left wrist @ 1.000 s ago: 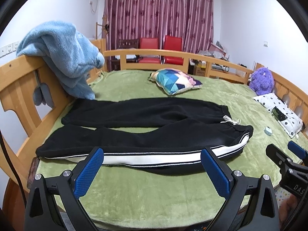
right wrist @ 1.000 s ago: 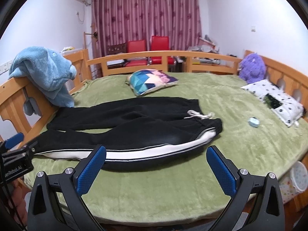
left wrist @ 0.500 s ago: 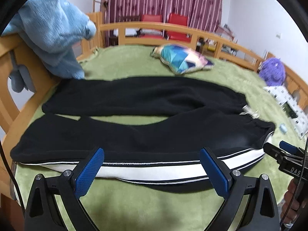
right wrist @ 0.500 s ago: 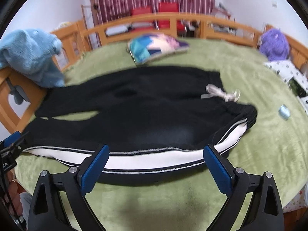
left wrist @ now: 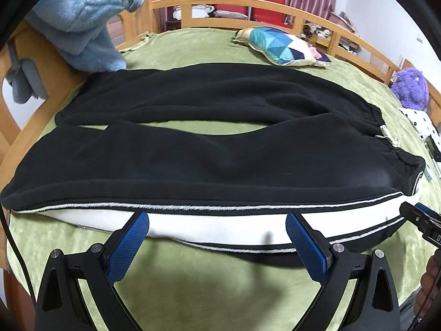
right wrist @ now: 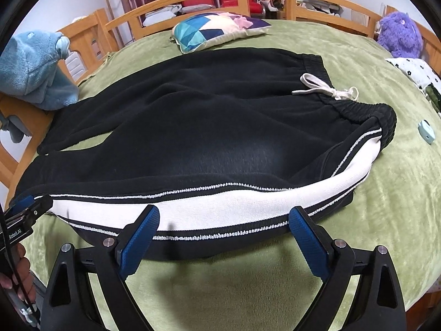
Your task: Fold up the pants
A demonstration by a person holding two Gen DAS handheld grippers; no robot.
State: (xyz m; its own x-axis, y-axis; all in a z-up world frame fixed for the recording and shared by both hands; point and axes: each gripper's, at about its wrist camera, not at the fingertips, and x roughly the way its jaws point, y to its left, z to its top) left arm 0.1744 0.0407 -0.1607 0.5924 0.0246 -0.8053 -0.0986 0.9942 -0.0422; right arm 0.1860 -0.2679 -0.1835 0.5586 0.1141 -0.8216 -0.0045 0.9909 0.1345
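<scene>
Black pants (left wrist: 209, 151) with a white side stripe (left wrist: 220, 223) lie flat on the green bed, legs to the left, waistband and white drawstring (right wrist: 328, 89) to the right. They also show in the right wrist view (right wrist: 193, 138). My left gripper (left wrist: 217, 220) is open, its blue pads either side of the near stripe edge, just above it. My right gripper (right wrist: 223, 212) is open over the stripe nearer the waist. Each gripper shows at the edge of the other's view: the right one (left wrist: 421, 220), the left one (right wrist: 22, 212).
A green blanket (left wrist: 193, 289) covers the bed inside a wooden rail (left wrist: 248, 2). A blue fleece (left wrist: 82, 22) hangs on the left rail. A patterned cushion (right wrist: 217, 29), a purple plush (right wrist: 399, 34), a spotted pillow (right wrist: 413, 69) and a small blue object (right wrist: 425, 131) lie around.
Both grippers have moved forward and down to the near striped edge of the pants. Both stay open.
</scene>
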